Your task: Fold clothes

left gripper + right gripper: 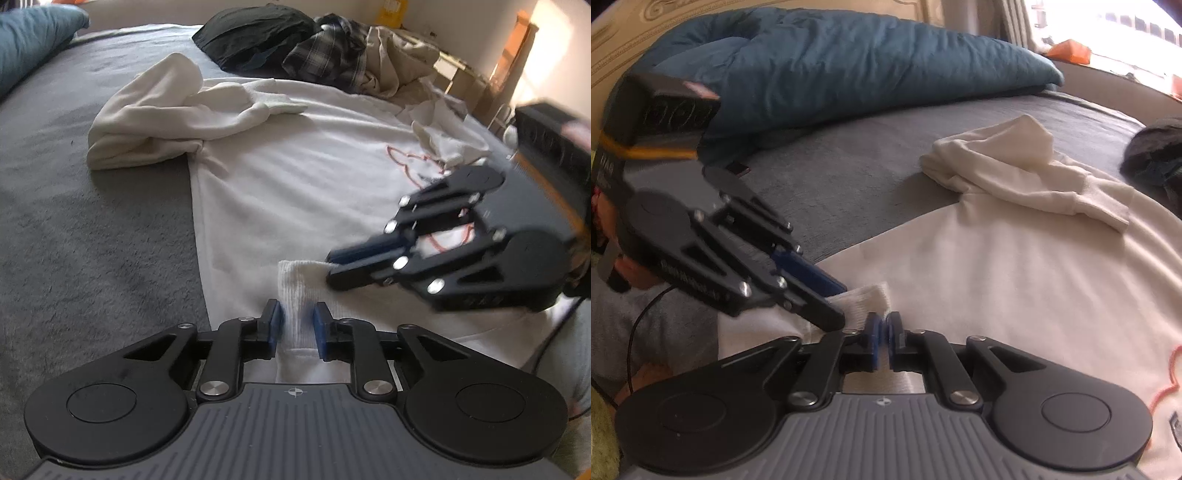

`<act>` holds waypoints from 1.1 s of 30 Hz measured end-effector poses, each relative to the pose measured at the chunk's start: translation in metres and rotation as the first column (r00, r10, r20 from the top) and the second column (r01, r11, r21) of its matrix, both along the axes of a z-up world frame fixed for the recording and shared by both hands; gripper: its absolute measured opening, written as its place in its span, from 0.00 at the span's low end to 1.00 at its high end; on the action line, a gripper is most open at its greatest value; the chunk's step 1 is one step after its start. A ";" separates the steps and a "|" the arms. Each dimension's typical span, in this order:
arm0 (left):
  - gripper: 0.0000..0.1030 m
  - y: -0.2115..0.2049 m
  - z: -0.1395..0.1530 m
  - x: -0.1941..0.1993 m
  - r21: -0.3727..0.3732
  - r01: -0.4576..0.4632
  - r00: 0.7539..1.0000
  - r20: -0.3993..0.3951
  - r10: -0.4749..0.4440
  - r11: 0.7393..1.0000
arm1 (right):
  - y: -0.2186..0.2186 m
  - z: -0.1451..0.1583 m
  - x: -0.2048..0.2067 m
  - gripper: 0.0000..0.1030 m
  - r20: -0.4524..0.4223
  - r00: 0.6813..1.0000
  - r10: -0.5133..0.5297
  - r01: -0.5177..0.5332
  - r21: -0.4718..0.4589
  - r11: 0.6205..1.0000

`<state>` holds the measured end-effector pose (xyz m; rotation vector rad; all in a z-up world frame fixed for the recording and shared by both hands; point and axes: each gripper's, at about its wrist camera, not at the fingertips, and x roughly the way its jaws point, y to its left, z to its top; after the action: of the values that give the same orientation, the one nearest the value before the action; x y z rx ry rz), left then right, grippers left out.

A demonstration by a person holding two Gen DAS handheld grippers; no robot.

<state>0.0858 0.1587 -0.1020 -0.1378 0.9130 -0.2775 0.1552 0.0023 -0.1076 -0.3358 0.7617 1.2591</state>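
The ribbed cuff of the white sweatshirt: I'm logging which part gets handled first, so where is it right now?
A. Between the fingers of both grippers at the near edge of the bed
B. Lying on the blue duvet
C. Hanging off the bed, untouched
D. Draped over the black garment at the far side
A: the ribbed cuff sits between the left gripper pads, and the right gripper pinches its other end.
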 end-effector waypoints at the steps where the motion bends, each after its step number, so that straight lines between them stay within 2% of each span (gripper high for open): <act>1: 0.19 -0.002 0.001 -0.001 0.017 0.005 1.000 0.009 -0.005 1.000 | -0.006 0.005 0.005 0.19 -0.016 0.999 -0.032 0.033 0.010 0.999; 2: 0.19 -0.003 0.001 -0.002 0.029 0.009 1.000 0.013 -0.010 1.000 | -0.014 0.010 0.011 0.26 -0.035 0.997 -0.070 0.070 0.025 0.997; 3: 0.19 -0.005 0.002 -0.002 0.041 0.014 1.000 0.017 -0.014 0.999 | -0.026 0.018 0.019 0.28 -0.043 0.992 -0.114 0.117 0.049 0.992; 6: 0.18 -0.002 0.002 -0.004 0.037 0.006 1.000 0.015 -0.006 0.999 | -0.073 0.040 0.041 0.29 -0.073 0.960 -0.270 0.277 0.108 0.955; 9: 0.18 0.000 0.001 -0.003 0.019 -0.006 1.000 0.007 0.006 1.000 | -0.116 0.057 0.048 0.29 -0.078 0.929 -0.361 0.369 0.128 0.921; 13: 0.18 0.001 0.000 -0.002 0.006 -0.023 1.000 0.003 0.023 1.000 | -0.140 0.062 0.018 0.27 -0.072 0.944 -0.322 0.329 0.111 0.938; 17: 0.18 -0.003 0.000 -0.004 0.033 -0.026 1.000 0.011 0.026 0.999 | -0.137 0.049 -0.017 0.23 -0.044 0.975 -0.220 0.222 0.049 0.974; 20: 0.18 -0.007 0.001 -0.005 0.048 -0.039 0.999 0.013 0.039 0.998 | -0.128 0.040 -0.033 0.20 -0.006 0.987 -0.162 0.162 -0.001 0.987; 26: 0.18 -0.010 0.002 -0.009 0.071 -0.053 0.998 0.030 0.051 0.996 | -0.119 0.029 -0.039 0.12 0.062 0.990 -0.123 0.127 -0.063 0.990; 33: 0.18 -0.010 0.001 -0.014 0.085 -0.036 0.998 0.062 0.031 0.996 | -0.109 0.019 -0.040 0.12 0.130 0.987 -0.091 0.106 -0.113 0.988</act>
<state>0.0722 0.1485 -0.1012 -0.0643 0.8603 -0.2099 0.1148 -0.1068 -0.0886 -0.4639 0.7396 1.0916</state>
